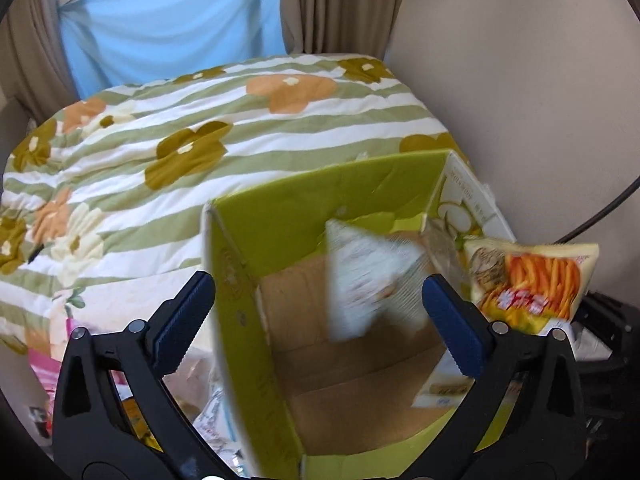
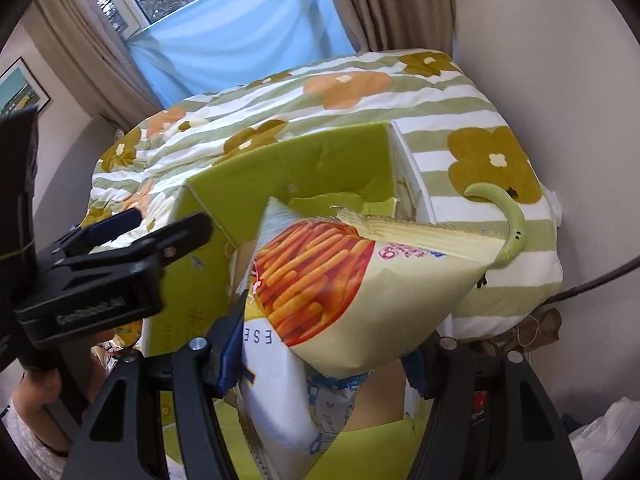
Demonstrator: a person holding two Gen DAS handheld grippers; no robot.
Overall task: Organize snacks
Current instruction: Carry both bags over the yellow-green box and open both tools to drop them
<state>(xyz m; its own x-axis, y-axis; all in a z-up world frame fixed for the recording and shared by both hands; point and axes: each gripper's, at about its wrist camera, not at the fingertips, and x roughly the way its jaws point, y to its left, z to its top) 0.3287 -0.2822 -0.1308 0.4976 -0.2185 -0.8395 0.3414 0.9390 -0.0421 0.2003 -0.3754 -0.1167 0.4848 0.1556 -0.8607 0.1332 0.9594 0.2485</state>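
While left gripper (image 1: 318, 312) jaws gape, white snack bag (image 1: 368, 280) sits loose over green carton (image 1: 256, 240).
Right gripper (image 2: 320, 356) — jaws clamped on yellow chip-stick bag (image 2: 340, 292).

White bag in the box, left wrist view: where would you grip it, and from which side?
Probably the top edge of the white bag, coming from above through the open top of the box. The bag stands tilted on end, and the tall walls block its sides. Blur hides finer detail.
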